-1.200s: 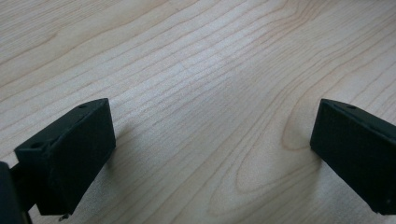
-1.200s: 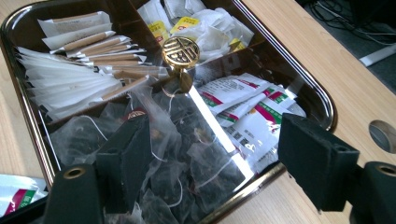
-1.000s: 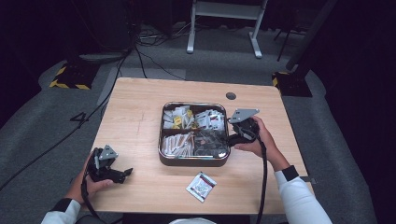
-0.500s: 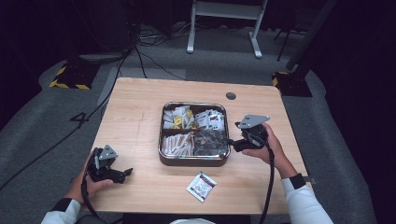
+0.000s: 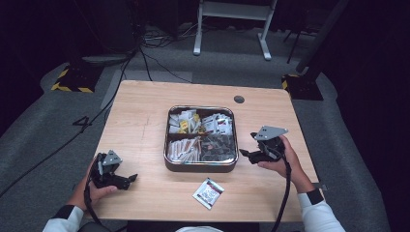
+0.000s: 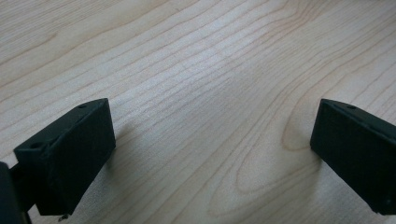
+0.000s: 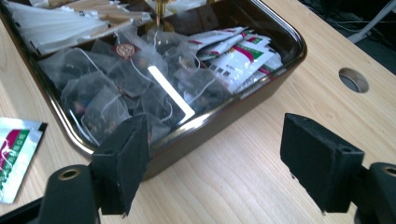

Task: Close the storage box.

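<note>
A dark metal tray (image 5: 200, 167) with four compartments stands mid-table, full of tea bags and sachets. My right gripper (image 5: 243, 154) is held just off its right side, jaws open and empty, pointing at the tray wall. In the right gripper view the right gripper (image 7: 215, 163) faces the tray (image 7: 224, 114), whose near compartment holds mesh tea bags (image 7: 116, 88), with red-and-green sachets (image 7: 238, 51) behind. My left gripper (image 5: 131, 179) rests at the front left of the table. In its own view the left gripper (image 6: 212, 154) is wide open over bare wood.
A loose white sachet (image 5: 208, 193) with red and green print lies in front of the tray, also seen as the sachet (image 7: 14, 154) at the left edge. A round cable hole (image 5: 239, 99) sits behind the tray. The table's edges are near both hands.
My right gripper has drawn back from the tray's right rim, moving right and toward the person. The left gripper has stayed put.
</note>
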